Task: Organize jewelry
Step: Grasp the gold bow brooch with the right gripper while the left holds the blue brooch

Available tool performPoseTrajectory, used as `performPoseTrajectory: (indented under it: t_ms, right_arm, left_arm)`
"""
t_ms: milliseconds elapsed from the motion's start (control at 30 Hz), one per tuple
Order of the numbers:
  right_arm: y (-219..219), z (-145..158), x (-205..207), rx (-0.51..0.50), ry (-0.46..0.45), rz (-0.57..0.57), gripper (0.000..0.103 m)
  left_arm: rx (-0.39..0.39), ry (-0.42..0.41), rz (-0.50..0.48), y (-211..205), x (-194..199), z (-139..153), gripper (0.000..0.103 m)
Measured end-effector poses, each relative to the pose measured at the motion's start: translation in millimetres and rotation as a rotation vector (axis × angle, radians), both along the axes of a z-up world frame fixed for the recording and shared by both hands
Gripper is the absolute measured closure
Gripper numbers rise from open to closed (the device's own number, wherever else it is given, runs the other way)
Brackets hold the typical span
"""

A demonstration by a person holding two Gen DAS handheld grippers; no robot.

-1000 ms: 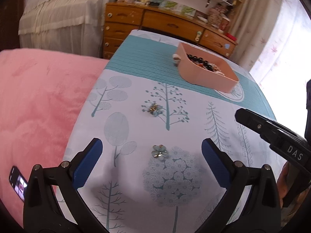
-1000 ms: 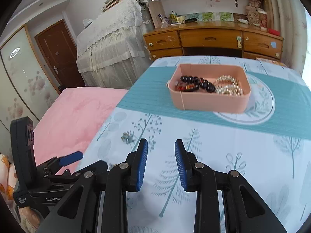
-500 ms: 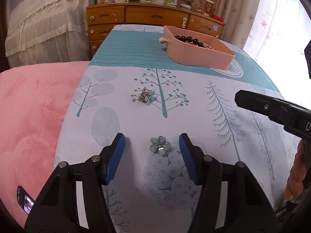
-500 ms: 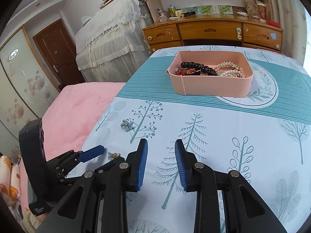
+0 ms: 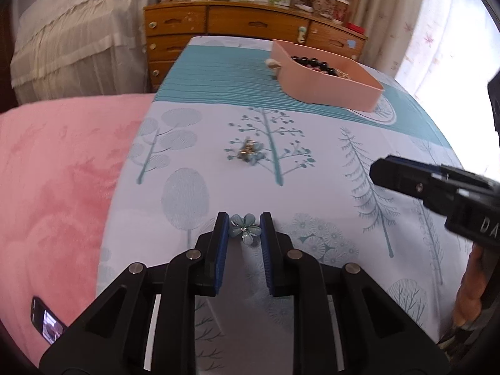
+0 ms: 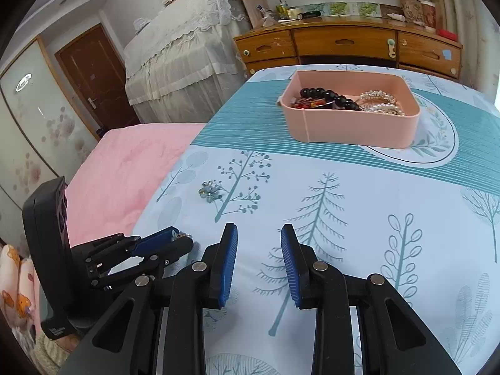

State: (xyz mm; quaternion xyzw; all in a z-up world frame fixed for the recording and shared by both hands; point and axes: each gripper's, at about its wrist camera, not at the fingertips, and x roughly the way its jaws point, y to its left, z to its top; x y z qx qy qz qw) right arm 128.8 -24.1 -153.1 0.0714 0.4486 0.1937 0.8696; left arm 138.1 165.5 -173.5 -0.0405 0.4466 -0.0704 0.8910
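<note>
Now left hand-held gripper (image 5: 243, 223) pinches flower brooch (image 5: 244, 228) near tablecloth (image 5: 312, 193) edge.

Desk covered with a tree-printed pale blue and teal cloth (image 6: 359, 193)

A pink rectangular plastic tray (image 6: 350, 128), a blue flower brooch (image 5: 244, 229) and a blue-gold trinket cluster (image 5: 249, 152) are laid on it.

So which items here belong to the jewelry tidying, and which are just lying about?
Belongs to the job:
- blue flower brooch between the left gripper fingers
- second flower piece on the tablecloth
- pink box holding beads and pearls
- right gripper, empty

Just lying about:
- phone
- pink blanket
- wooden dresser
</note>
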Motion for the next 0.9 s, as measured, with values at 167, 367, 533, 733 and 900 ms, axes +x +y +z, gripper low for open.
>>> performPoseTrajectory:
  t_ms: [167,367,533,733,900]
  right_arm:
    - [25,-2,5,-0.030,0.003,0.071,0.074]
    - [68,-8,24,-0.054,0.006,0.122,0.074]
    - [98,-20,44,-0.080,0.000,0.161,0.074]
    - [121,-34,57,-0.196,-0.048,0.231,0.074]
    - [128,-41,65,-0.234,-0.072,0.256,0.070]
  left_arm:
    - [-0.037,0.005,0.170,30,-14,10,0.086]
    - [-0.071,-0.019,0.276,53,-29,14,0.086]
    - [-0.087,-0.055,0.254,59,-36,21,0.086]
    - [-0.123,-0.052,0.257,69,-38,20,0.086]
    - [-0.126,-0.039,0.254,67,-37,17,0.086]
